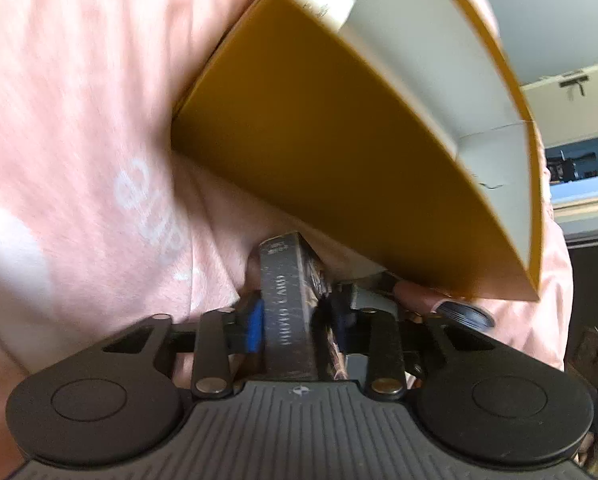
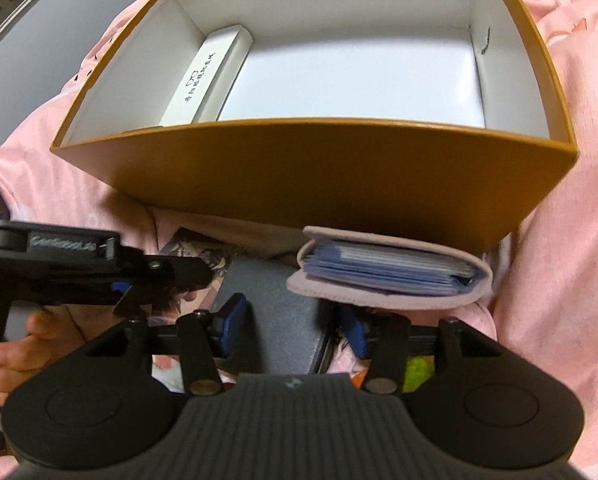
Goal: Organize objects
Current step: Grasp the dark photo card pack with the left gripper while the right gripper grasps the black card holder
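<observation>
An open orange cardboard box [image 2: 323, 168] with a white inside stands on pink bedding; it also fills the upper right of the left wrist view [image 1: 339, 152]. A white slim case [image 2: 203, 80] lies along its left inner wall. My left gripper [image 1: 295, 320] is shut on a dark photo card box [image 1: 287, 312], held on edge just before the orange box. In the right wrist view, my left gripper [image 2: 171, 276] grips that dark box [image 2: 275, 320]. My right gripper [image 2: 295, 320] is open, its blue pads either side of the dark box. A pink card binder [image 2: 391, 268] lies against the orange box.
Pink bedding [image 2: 559, 260] surrounds the box on all sides. A person's hand [image 2: 15, 344] holds the left gripper's handle at the lower left. A printed card [image 2: 203, 256] lies under the dark box. Shelves and a room show at the far right [image 1: 579, 152].
</observation>
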`<state>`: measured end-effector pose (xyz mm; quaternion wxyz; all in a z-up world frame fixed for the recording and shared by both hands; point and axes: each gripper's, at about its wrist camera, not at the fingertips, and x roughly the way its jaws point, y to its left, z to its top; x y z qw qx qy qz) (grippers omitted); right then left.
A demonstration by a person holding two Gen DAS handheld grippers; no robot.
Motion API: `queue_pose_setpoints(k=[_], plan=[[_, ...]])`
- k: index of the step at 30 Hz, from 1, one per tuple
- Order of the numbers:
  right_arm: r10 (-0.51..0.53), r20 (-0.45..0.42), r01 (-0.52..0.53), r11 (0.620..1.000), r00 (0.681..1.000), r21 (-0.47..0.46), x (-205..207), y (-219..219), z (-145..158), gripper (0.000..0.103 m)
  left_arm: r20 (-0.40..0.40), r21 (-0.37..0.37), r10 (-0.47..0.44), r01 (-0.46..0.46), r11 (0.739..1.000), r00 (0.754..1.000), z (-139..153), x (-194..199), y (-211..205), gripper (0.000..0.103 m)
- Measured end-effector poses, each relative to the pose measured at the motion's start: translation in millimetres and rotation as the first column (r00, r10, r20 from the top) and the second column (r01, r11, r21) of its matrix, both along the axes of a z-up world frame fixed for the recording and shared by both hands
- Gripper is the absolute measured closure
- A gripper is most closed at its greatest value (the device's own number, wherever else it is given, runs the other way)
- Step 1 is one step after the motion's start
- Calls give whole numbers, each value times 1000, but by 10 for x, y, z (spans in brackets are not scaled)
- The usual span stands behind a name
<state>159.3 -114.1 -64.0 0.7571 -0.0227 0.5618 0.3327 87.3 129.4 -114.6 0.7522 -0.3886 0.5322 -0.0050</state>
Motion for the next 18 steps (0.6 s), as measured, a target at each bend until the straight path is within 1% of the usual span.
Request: queue_pose_setpoints(k=[2,4,6,7,9,11,13,15,17,18], plan=[[-3,-12,3,1000,1000,4,1,22,-11,44,29,36,-14,13,999,999,121,-79,-5,73],[-8,-28,8,1000,1000,12,4,53,-22,44,53,70,-17,13,997,998,235,-155,2,74],[-9,-50,10,1000,999,28,-6,76,-19,49,81,111,-20,11,994,997,362,-195,9,75],[-3,-45,5,1000,999,31,-23,95,-1,53,91,133,-20,8,991,996,417,-223,17,77],[-2,-27,3,1000,1000,21,-56,137,37,54,97,199,-29,9,980,995,487,-134,52,78],[-2,-22,2,1000,1000,28,-76,168,65,54,95,260,-29,4,966,995,520,-172,39,78],[-5,-19,6,999,1000,42,-75,196,94,56,86,250,-24,2,968,996,503,-170,78,78],[-12,-22,13,999,1000,46,-61,203,95,56,73,229,-21,4,973,997,399,-179,73,78],[-35,-53,36,999,998,24,-22,193,20,57,70,246,-23,5,969,997,374,-160,38,78],[-50,-82,52,998,995,22,5,171,-29,56,68,252,-25,7,968,997,366,-156,33,78]])
